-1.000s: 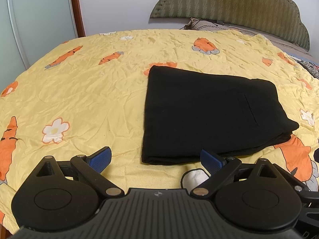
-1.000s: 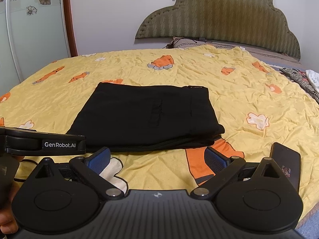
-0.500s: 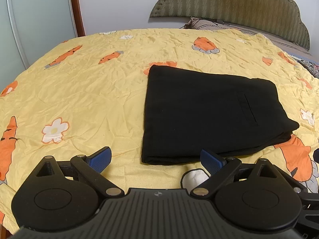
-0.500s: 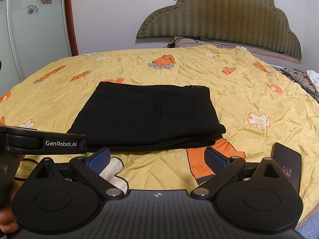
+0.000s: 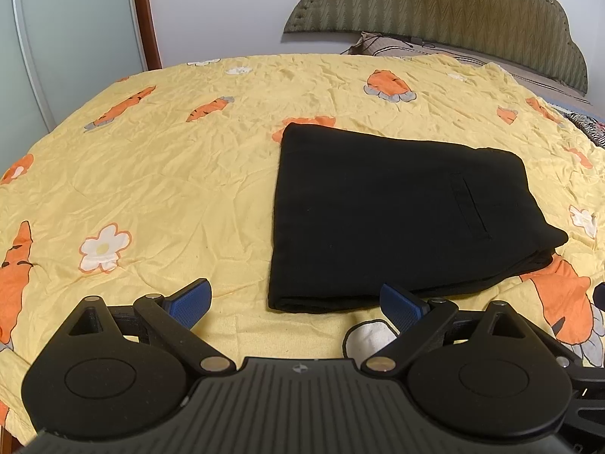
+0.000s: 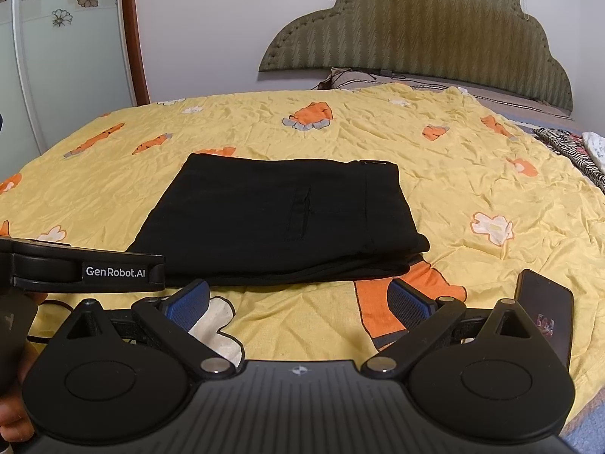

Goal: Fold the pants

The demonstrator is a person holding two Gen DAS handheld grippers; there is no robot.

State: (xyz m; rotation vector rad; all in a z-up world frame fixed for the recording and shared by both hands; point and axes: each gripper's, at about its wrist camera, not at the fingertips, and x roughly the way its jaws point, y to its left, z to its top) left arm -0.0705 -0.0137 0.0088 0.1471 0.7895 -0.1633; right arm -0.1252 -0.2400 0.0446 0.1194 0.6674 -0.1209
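- Snagging is the main risk — the black pants (image 6: 280, 219) already lie folded into a compact stack, and dragging either gripper across the near edge would peel the top layer open.
- Left gripper (image 5: 295, 302): fingers spread wide, holding nothing, near edge of the stack just beyond its tips at 12 o'clock.
- Right gripper (image 6: 298, 299): fingers spread too, empty, pants at 12 o'clock, slightly further off.
- Phone (image 6: 544, 314) lies at 3 o'clock of the right gripper, near the bed's edge — a sideways swing could knock it off.
- Pants: matte black, roughly rectangular, pocket slit on top, layered edges showing at the right corner; mid-bed on the yellow carrot-print sheet (image 5: 170, 174).
- Judgement: fold looks done.
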